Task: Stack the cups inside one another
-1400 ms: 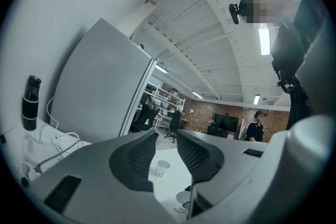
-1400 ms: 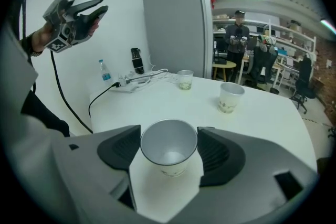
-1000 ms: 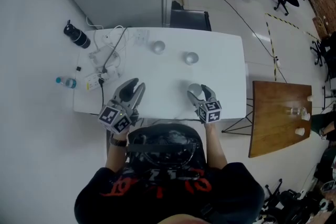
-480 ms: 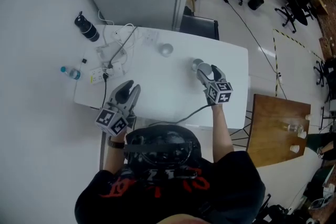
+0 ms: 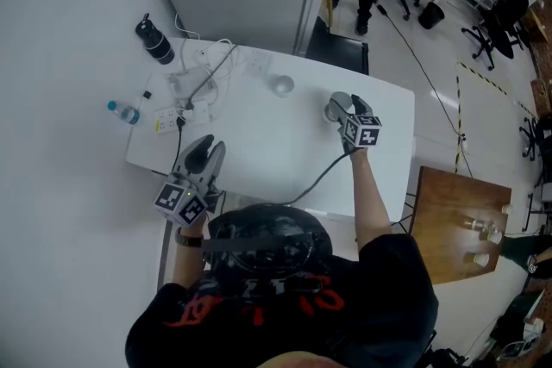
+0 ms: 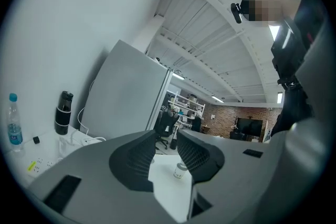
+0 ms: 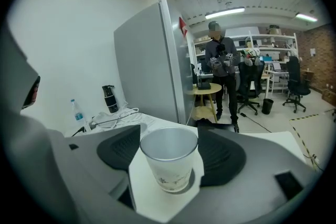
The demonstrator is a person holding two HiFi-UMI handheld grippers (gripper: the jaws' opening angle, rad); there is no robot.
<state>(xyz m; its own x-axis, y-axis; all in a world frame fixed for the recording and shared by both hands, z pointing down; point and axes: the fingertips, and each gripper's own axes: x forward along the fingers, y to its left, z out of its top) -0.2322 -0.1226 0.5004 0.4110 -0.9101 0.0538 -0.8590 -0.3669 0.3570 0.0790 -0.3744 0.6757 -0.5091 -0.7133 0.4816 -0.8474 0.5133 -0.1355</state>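
At the far right of the white table (image 5: 259, 146), a pale cup (image 7: 168, 161) stands upright between the jaws of the right gripper (image 5: 348, 110), which press on it from both sides. A second cup (image 5: 281, 84) sits alone to its left, well apart. The left gripper (image 5: 207, 148) hovers at the near left edge, jaws parted with nothing between them, and beyond it cables (image 5: 194, 82), a black flask (image 5: 155, 41) and a water bottle (image 5: 123, 112) crowd the far left corner.
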